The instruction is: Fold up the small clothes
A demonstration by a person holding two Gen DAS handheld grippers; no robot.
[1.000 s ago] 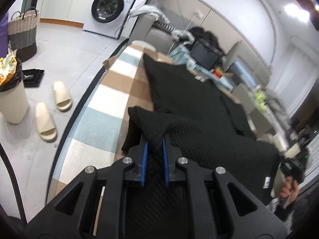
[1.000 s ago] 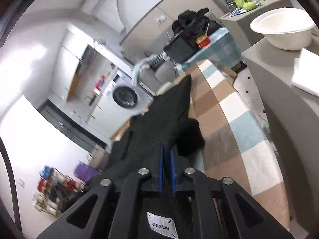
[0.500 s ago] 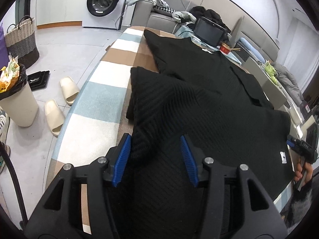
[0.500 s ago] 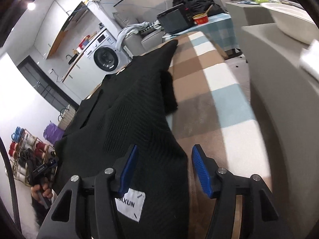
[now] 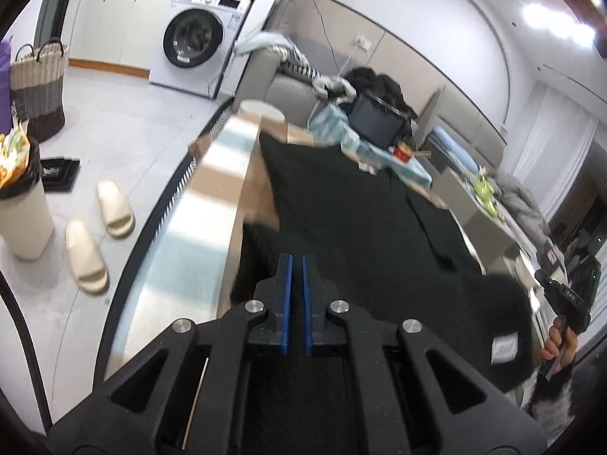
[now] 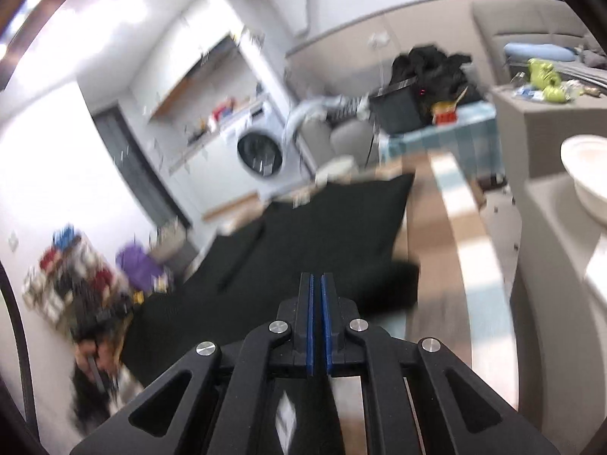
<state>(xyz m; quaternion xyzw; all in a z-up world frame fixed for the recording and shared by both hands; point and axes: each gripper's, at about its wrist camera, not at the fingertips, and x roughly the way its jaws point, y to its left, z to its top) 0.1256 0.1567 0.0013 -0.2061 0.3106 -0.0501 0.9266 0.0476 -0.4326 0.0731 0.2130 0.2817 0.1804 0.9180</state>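
Two near corners matter here. The black knit garment (image 5: 360, 227) lies flat on the checked tablecloth (image 5: 212, 189), with its long axis running straight away from you toward the far end of the table. Its near hem, with the white label (image 5: 502, 349) at the right-hand corner, sits right under your tools. Everything else of it stretches out ahead of the fingers.

Your left gripper (image 5: 297, 261) stands over the left near corner, pointing down the garment's length. Its jaws have just been closing and now show only a thin slit between the blue pads. Your right gripper (image 6: 316, 278) is over the labelled corner, also pointing along the length. It too has just been closing, and its pads are nearly touching. Cloth reaches up to and under both sets of fingers, but the blur makes it impossible to tell whether either pair has actually pinched the hem.

Each hand is nearest its own corner, so neither needs to cross. The fold most likely goes forward along the long axis, near hem toward far hem. Keep both corners level, or the fold will skew.
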